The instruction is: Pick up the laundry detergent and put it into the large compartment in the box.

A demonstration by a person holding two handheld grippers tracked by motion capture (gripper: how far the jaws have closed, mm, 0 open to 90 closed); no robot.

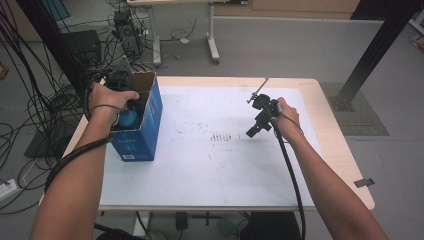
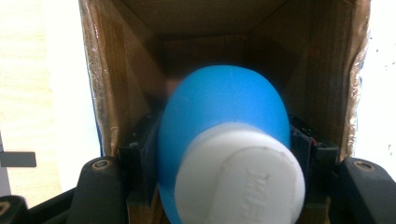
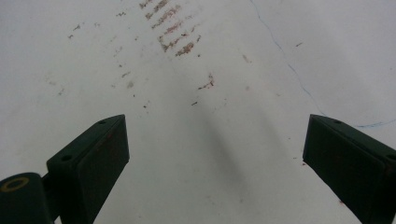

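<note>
Your forearms are bare, with no sleeves. A thick black cable (image 1: 75, 157) trails along your left one, and a thinner cord loops over that wrist. Your right gripper (image 3: 215, 154) has matte black, blocky jaws with small screw holes; a brass-ringed hole sits just beside its left jaw.

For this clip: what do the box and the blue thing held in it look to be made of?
Box: looks like cardboard, with a glossy blue printed outside and a raw brown, faintly ribbed inside seen in the left gripper view.
Blue object: probably smooth plastic or rubber, with a matte sheen and a faint seam line. Its white cap seems to be moulded plastic with raised lettering. The left gripper is clamped on it.
</note>
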